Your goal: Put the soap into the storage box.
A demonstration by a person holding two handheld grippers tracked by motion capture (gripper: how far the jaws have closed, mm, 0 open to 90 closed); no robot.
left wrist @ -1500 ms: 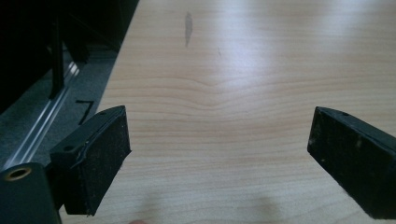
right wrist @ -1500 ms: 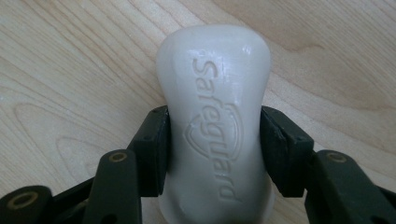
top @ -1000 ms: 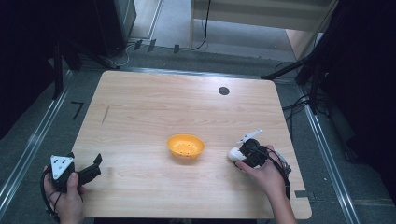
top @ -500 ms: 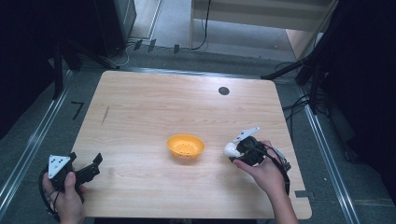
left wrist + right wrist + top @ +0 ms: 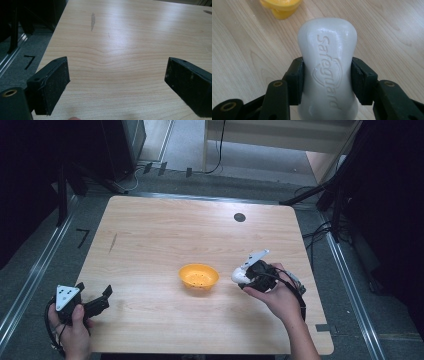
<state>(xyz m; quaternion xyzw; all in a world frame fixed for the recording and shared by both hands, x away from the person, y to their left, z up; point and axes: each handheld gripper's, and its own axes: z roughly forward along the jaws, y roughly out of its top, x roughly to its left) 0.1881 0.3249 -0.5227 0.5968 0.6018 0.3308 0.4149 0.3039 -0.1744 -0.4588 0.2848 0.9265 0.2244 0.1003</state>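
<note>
Meanwhile the right tongs (image 5: 327, 82) gripped a white soap bar (image 5: 327, 62) at its waist just right of the orange bowl (image 5: 199, 276) on the surface (image 5: 165, 235), while the left tongs (image 5: 117, 82) stood wide open at the near left corner.

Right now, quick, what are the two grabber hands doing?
Left gripper: open, holding nothing, over the table.
Right gripper: shut on the white soap bar, near the orange bowl.
</note>
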